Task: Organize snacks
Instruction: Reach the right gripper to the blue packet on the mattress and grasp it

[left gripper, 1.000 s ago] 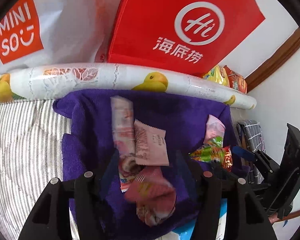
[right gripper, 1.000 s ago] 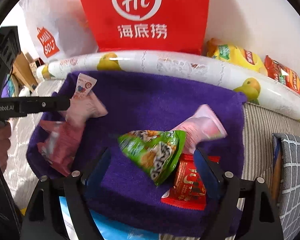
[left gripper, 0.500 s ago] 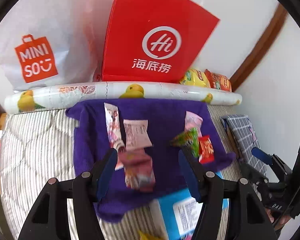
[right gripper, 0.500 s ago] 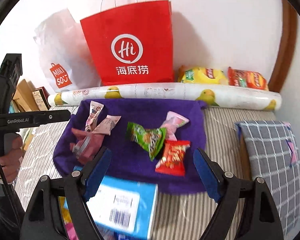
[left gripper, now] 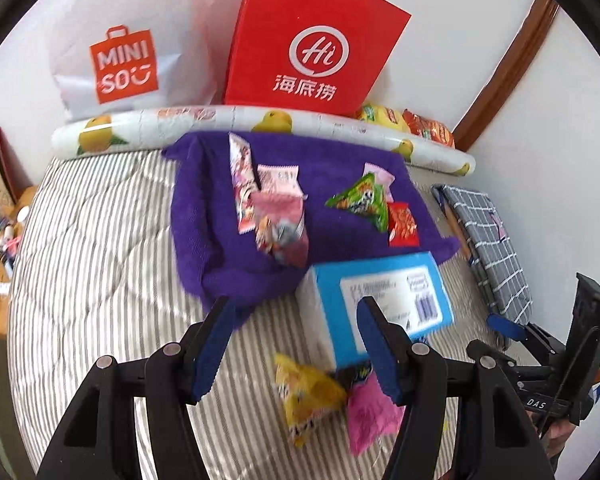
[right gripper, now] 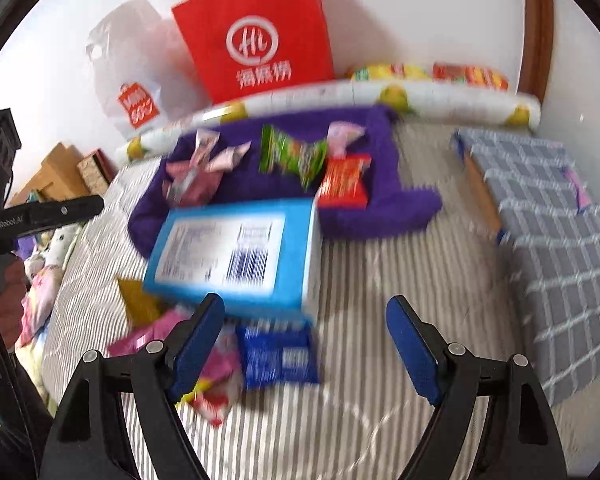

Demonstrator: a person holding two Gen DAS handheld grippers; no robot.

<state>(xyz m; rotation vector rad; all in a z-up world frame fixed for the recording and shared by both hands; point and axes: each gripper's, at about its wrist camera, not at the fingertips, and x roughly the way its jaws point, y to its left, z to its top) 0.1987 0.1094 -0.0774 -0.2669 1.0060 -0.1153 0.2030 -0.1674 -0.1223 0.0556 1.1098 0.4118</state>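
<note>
Purple towel (left gripper: 324,248) lies on the striped bed (left gripper: 100,264) in the left wrist view, carrying two clusters of snacks: pink packets (left gripper: 276,216) on its left, a green packet (left gripper: 360,200) and a red packet (left gripper: 402,226) on its right. A blue box (left gripper: 380,300) overlaps the towel's near edge. The left claw (left gripper: 296,348) hangs with its fingers apart and empty above a yellow packet (left gripper: 308,396) and a magenta one (left gripper: 370,416), both partly hidden by the right finger.

The right wrist view is blurred. The right claw (right gripper: 306,348) stands wide apart, holding nothing, over a dark blue packet (right gripper: 278,356) whose print is unreadable.
</note>
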